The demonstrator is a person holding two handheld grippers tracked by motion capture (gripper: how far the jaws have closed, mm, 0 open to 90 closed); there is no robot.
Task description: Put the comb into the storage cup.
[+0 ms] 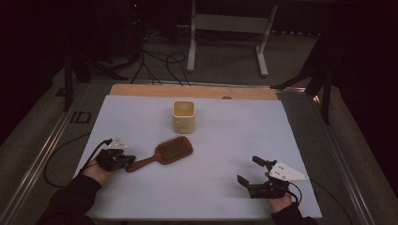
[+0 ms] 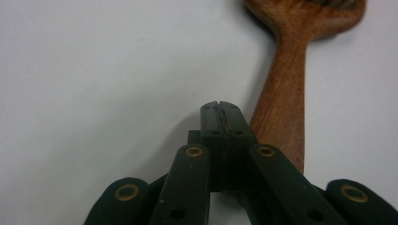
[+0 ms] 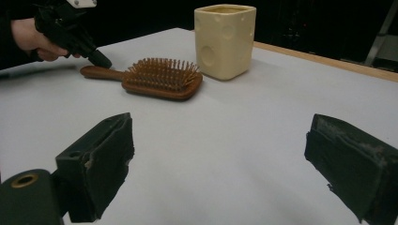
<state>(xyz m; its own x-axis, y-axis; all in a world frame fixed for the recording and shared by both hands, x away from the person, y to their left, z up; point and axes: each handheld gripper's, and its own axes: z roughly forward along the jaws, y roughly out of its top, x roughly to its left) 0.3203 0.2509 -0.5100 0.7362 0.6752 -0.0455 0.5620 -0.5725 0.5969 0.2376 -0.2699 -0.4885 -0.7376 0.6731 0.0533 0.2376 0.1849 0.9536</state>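
1. Two grippers on white table; left gripper clenched empty, tips just beside hairbrush handle end.
2. Right gripper jaws spread wide, holding nothing, well apart from brush.
3. Hairbrush lies bristles up, near cream cup.

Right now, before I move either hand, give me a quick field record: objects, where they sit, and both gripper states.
surface: white table sheet
hairbrush: wooden, bristles up, handle toward the left gripper
cup: cream, square, upright, just behind the brush head, apart from it
left gripper: jaws shut, empty, tip beside the brush handle
right gripper: jaws wide open, empty, over bare sheet
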